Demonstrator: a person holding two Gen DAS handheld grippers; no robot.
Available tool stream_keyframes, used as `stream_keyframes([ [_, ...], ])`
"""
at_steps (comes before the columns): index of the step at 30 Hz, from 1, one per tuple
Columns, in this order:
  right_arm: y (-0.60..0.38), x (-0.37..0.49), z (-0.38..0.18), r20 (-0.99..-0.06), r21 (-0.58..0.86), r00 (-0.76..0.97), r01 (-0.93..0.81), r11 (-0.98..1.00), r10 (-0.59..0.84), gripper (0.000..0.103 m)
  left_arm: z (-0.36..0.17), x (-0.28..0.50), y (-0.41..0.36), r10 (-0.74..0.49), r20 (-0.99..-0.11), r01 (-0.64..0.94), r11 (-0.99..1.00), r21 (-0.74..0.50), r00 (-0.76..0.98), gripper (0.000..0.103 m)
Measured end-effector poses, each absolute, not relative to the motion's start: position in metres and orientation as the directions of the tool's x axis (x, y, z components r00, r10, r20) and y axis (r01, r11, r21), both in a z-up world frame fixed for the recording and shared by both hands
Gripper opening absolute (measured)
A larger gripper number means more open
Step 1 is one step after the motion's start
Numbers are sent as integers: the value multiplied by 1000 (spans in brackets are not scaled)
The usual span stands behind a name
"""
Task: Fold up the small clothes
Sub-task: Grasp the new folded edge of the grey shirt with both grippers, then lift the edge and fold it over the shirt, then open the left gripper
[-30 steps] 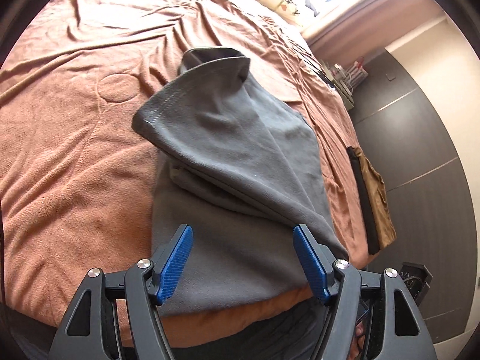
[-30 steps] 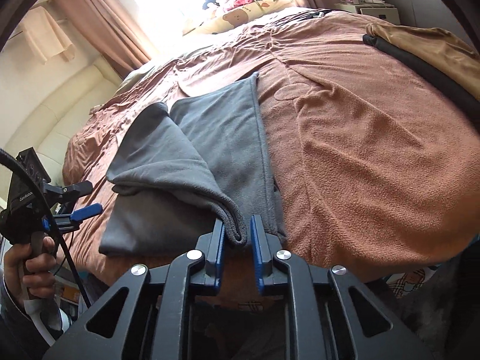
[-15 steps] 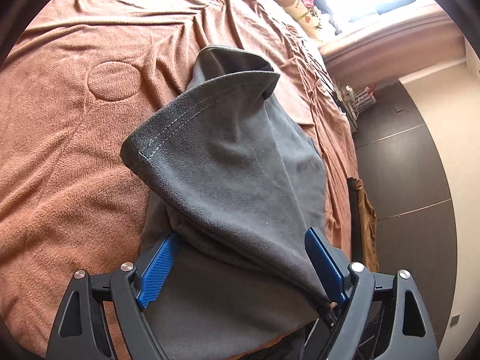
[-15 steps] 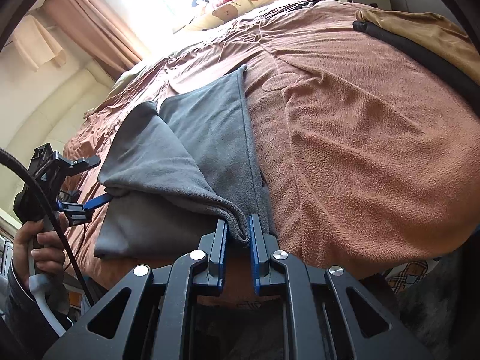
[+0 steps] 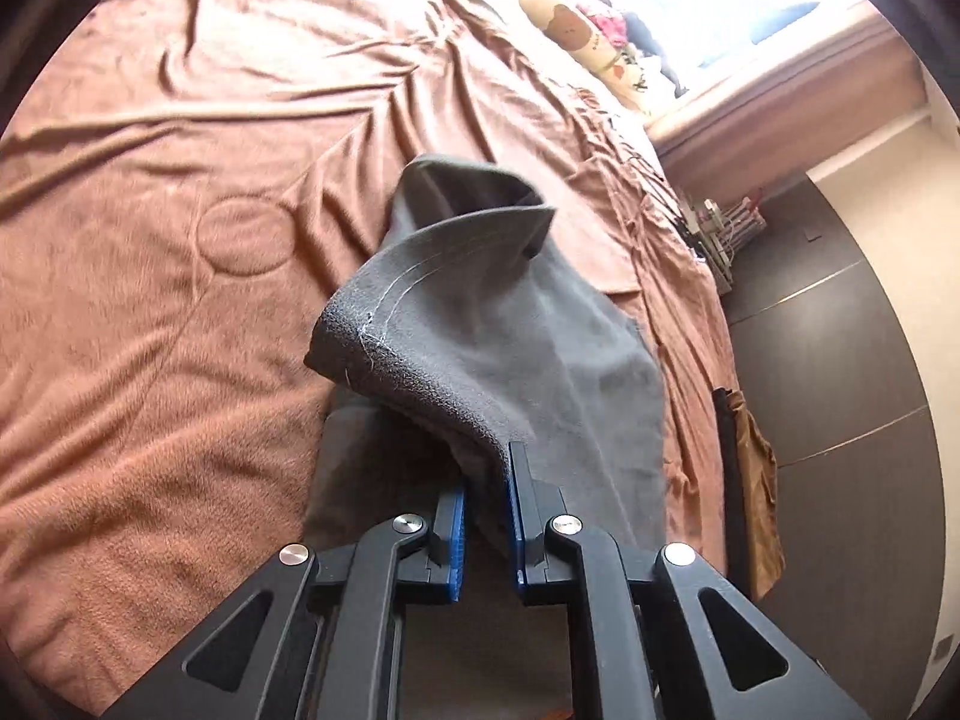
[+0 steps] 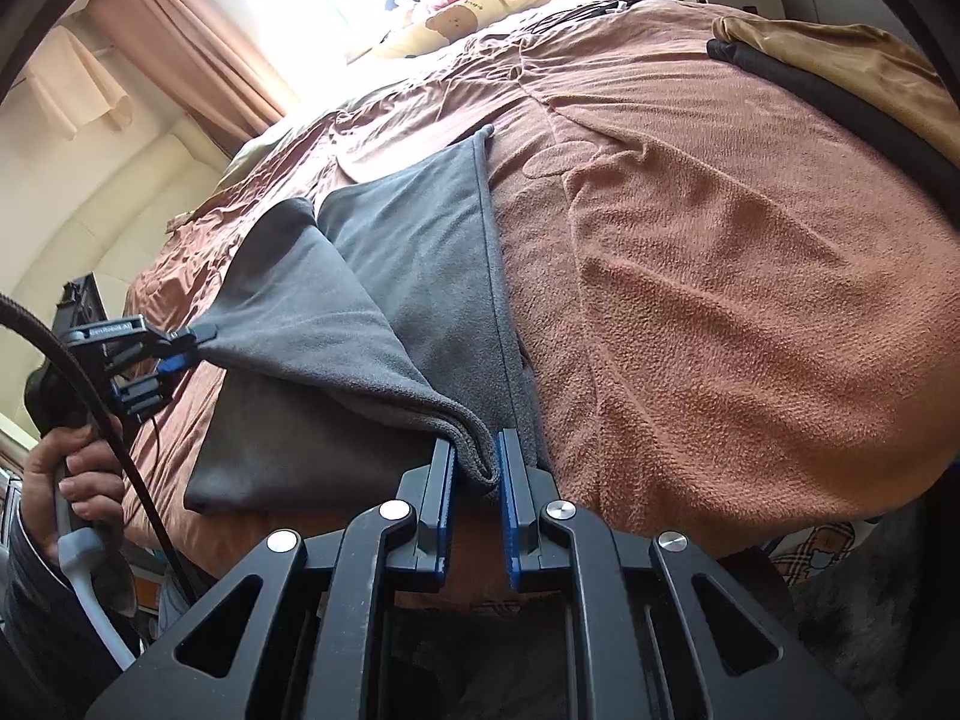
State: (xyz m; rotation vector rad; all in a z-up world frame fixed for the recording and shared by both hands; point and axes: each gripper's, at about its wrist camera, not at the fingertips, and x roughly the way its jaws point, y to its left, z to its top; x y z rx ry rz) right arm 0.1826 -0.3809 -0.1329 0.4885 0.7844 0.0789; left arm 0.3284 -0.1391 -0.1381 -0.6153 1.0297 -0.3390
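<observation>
A grey fleece garment [image 5: 540,360] lies on the brown blanket [image 5: 150,360] near the bed's front edge. Its near layer is lifted and folded over the rest. My left gripper [image 5: 486,480] is shut on the left corner of that lifted layer. It also shows in the right wrist view [image 6: 174,354], pinching the garment [image 6: 372,312] at far left. My right gripper [image 6: 474,462] is shut on the right corner of the same layer. The layer hangs taut between both grippers, above the flat lower part.
A folded tan and black garment [image 6: 840,72] lies at the bed's right edge, also in the left wrist view [image 5: 750,468]. Pillows and soft toys [image 6: 468,6] sit at the head of the bed under the window. Dark cabinets [image 5: 840,360] stand beside the bed.
My left gripper moved in to the lifted layer's left corner and closed on it; it was open before. The right gripper stayed shut on its corner. The layer now rises taut.
</observation>
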Motion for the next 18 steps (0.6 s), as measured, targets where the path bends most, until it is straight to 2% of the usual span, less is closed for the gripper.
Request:
stream_keyframes([
  [9,-381,179,-129,-658,437,714,105,893,238,10,-80,360,-186,-571,-648,148,797,-586,504,11],
  [18,-387,178,-129,-647,458,720,104,883,251,10,-58,405,-257,-578,-678,269,814,-514,454,11],
])
